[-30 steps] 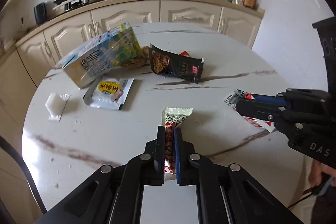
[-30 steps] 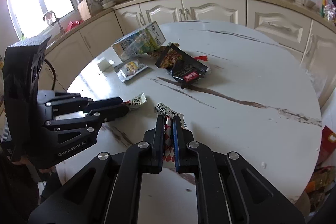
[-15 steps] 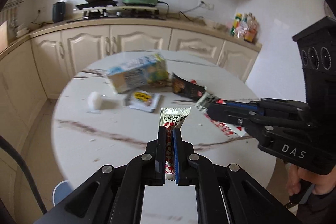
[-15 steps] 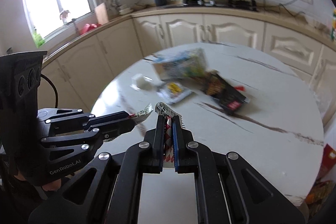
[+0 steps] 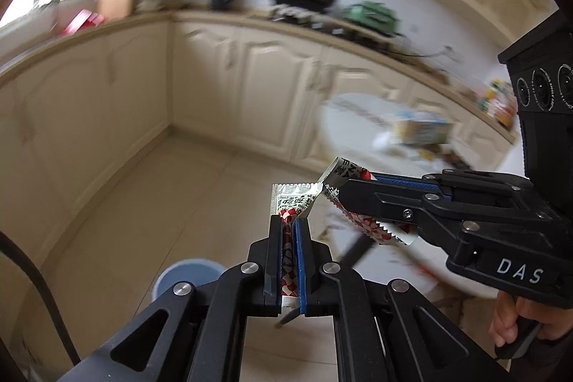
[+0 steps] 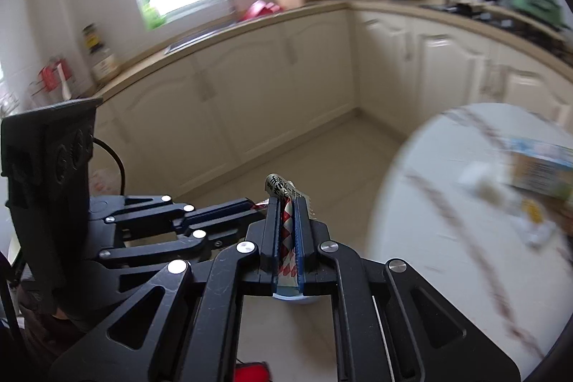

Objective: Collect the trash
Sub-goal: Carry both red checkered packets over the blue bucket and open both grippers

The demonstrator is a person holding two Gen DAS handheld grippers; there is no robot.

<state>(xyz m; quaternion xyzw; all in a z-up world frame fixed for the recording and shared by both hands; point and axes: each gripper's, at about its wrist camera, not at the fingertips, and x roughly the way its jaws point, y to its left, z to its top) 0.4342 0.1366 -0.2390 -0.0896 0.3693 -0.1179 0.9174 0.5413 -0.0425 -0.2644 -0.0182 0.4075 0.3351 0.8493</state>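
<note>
Over the beige tiled floor [image 5: 150,203], beside the round marble table [image 6: 447,238], the left gripper [image 5: 286,228] clenches a checkered wrapper [image 5: 292,199]; the right gripper [image 6: 286,213] clenches another wrapper [image 6: 281,188]; cream cabinets [image 6: 250,95] line the walls.

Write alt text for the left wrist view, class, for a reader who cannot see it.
The left gripper is shut on a red-and-white snack wrapper above a tiled kitchen floor. Beside it the right gripper pinches a similar wrapper. A blue bin shows below; everything behind is blurred.
</note>
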